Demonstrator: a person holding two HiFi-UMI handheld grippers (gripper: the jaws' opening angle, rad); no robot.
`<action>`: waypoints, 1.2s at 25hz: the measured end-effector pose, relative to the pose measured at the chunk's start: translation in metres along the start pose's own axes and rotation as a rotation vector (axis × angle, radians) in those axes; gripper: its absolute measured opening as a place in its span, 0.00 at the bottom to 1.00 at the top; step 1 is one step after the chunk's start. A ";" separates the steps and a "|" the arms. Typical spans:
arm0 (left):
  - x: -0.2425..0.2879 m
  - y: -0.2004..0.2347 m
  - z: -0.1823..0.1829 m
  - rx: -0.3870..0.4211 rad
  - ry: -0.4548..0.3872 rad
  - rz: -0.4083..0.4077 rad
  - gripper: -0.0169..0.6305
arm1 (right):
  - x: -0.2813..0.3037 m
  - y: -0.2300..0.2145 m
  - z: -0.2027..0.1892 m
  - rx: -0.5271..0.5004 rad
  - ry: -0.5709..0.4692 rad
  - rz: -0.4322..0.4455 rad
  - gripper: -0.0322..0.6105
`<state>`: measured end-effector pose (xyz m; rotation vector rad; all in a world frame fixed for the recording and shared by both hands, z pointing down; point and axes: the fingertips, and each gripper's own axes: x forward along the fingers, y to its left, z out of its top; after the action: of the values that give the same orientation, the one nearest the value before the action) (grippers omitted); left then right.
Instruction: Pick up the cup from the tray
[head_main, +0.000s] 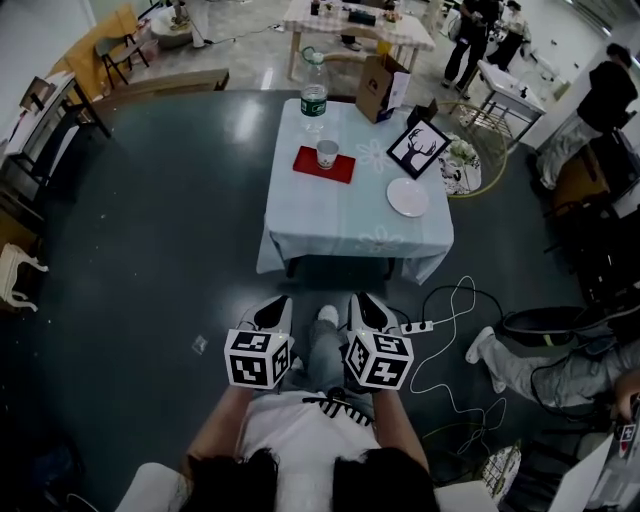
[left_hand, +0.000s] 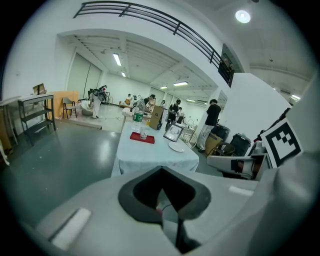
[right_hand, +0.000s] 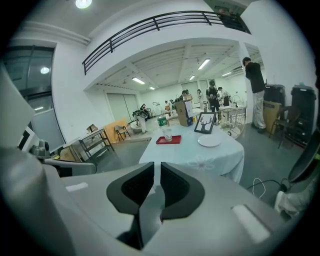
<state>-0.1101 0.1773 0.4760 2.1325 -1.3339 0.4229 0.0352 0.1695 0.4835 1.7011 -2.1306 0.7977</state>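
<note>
A white cup (head_main: 327, 153) stands upright on a red tray (head_main: 341, 170) at the far left part of a table with a pale blue cloth (head_main: 350, 225). Both show small and far off in the left gripper view, cup (left_hand: 143, 133) on tray (left_hand: 149, 139), and in the right gripper view, cup (right_hand: 167, 134) on tray (right_hand: 174, 140). My left gripper (head_main: 272, 318) and right gripper (head_main: 368, 312) hang side by side close to my body, well short of the table's near edge. Their jaws are together with nothing between them, left gripper (left_hand: 161, 172), right gripper (right_hand: 157, 167).
On the table also stand a water bottle (head_main: 314, 95), a cardboard box (head_main: 380, 88), a framed deer picture (head_main: 418, 148) and a white plate (head_main: 407, 197). A power strip with cables (head_main: 417, 326) lies on the dark floor to my right. A person's legs (head_main: 540, 365) stretch out at right.
</note>
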 end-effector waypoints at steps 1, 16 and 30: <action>0.002 0.002 0.000 -0.001 0.001 0.003 0.03 | 0.003 0.000 -0.001 -0.004 0.004 0.001 0.15; 0.069 0.022 0.043 -0.021 0.009 0.016 0.03 | 0.072 -0.017 0.048 -0.032 0.007 0.079 0.21; 0.137 0.056 0.096 -0.067 0.039 0.053 0.03 | 0.151 -0.013 0.099 -0.085 0.046 0.220 0.37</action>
<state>-0.1018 0.0014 0.4928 2.0282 -1.3662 0.4332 0.0203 -0.0106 0.4909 1.4106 -2.3119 0.7827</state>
